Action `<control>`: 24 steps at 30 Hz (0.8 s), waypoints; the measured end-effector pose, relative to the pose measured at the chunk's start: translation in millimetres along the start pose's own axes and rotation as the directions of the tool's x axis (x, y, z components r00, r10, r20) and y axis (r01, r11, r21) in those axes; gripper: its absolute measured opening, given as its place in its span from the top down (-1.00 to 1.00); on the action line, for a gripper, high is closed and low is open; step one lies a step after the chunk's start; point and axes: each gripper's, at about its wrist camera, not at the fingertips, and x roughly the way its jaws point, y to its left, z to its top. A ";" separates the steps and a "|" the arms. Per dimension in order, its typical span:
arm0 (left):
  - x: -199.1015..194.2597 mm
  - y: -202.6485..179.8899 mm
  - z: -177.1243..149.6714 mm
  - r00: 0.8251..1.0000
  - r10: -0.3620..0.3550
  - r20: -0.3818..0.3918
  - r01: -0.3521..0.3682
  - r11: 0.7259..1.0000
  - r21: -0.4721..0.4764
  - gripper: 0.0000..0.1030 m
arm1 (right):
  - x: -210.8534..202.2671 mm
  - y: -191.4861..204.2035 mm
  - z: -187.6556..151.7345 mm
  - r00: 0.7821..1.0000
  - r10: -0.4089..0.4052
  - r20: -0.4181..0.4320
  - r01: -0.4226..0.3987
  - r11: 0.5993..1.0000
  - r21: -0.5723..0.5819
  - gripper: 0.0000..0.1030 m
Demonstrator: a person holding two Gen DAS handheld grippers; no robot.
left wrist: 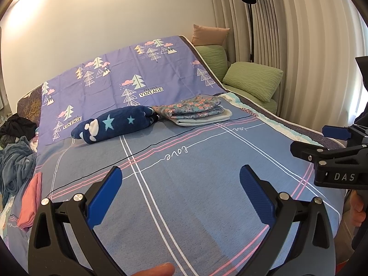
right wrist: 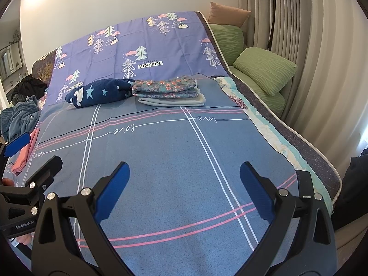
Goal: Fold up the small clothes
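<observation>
Two folded piles sit mid-bed: a navy star-print garment [left wrist: 115, 124] [right wrist: 101, 92] and, to its right, a floral piece stacked on a pale grey one [left wrist: 195, 110] [right wrist: 168, 90]. A pink garment [left wrist: 31, 204] [right wrist: 24, 154] lies at the bed's left edge beside a heap of blue-grey and black clothes [left wrist: 16, 161] [right wrist: 20, 112]. My left gripper [left wrist: 180, 181] hovers open over the bare blue sheet, nothing between its blue pads. My right gripper [right wrist: 185, 177] is open too, just to the right of the left one, also holding nothing.
The bed is covered by a blue striped sheet [right wrist: 172, 151] and a purple tree-print sheet [right wrist: 138, 41] further back. Green pillows [left wrist: 253, 80] and a tan cushion [left wrist: 209, 34] lie at the right by the curtain. A black floor lamp [left wrist: 249, 18] stands there.
</observation>
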 end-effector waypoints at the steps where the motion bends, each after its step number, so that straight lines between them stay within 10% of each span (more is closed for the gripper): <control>1: 0.2 0.2 -0.2 1.000 0.000 0.000 0.000 1.000 -0.001 -0.97 | 0.1 0.2 0.1 1.000 0.000 -0.001 0.000 1.000 -0.002 -0.91; 24: -2.2 10.0 -5.1 1.000 0.009 0.003 -0.009 1.000 -0.026 -0.97 | -0.6 13.7 -1.1 1.000 -0.006 0.000 0.006 0.999 -0.035 -0.91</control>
